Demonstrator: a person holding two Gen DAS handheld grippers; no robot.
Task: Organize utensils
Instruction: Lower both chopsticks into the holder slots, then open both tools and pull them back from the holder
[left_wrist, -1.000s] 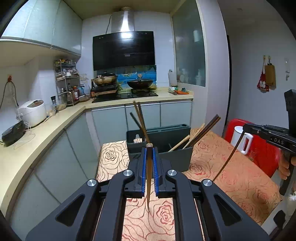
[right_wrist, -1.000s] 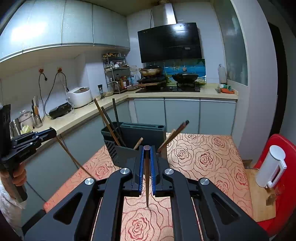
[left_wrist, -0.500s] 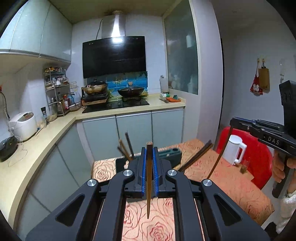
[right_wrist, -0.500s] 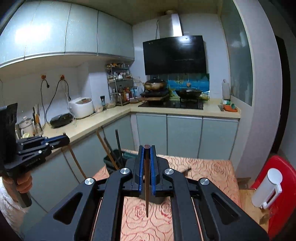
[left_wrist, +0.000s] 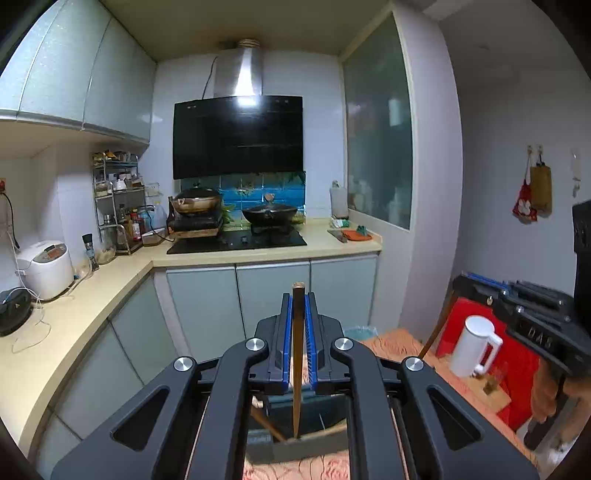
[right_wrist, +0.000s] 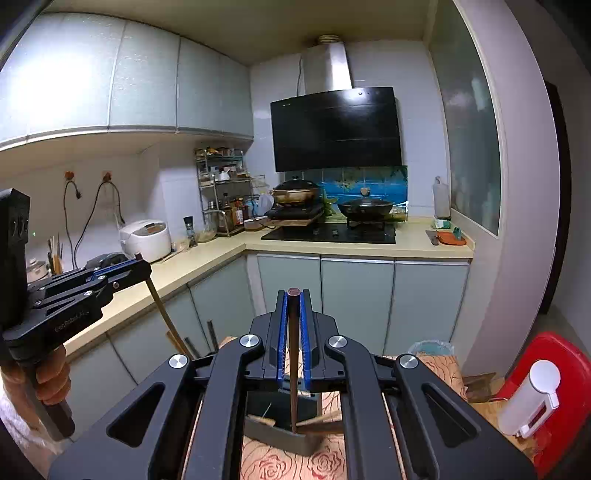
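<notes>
My left gripper (left_wrist: 298, 299) is shut on a brown chopstick (left_wrist: 296, 369) that hangs point down over the dark utensil holder (left_wrist: 306, 424). My right gripper (right_wrist: 293, 295) is shut on a dark chopstick (right_wrist: 293, 376), its tip over the same holder (right_wrist: 284, 435). The holder stands on a rose-patterned tablecloth (right_wrist: 325, 461) and has other chopsticks (right_wrist: 188, 345) in it. The left gripper also shows at the left of the right wrist view (right_wrist: 142, 267), and the right gripper at the right of the left wrist view (left_wrist: 460, 286); both grippers are raised above the holder.
A white jug (left_wrist: 472, 347) and a red chair (left_wrist: 517, 354) stand to the right of the table. A white dispenser (right_wrist: 528, 398) shows in the right wrist view. The L-shaped counter (left_wrist: 74, 314) with a rice cooker (left_wrist: 46, 269) runs along the left.
Both grippers have risen with their chopsticks. The holder has dropped to the bottom of both views and sits mostly behind the jaws.
</notes>
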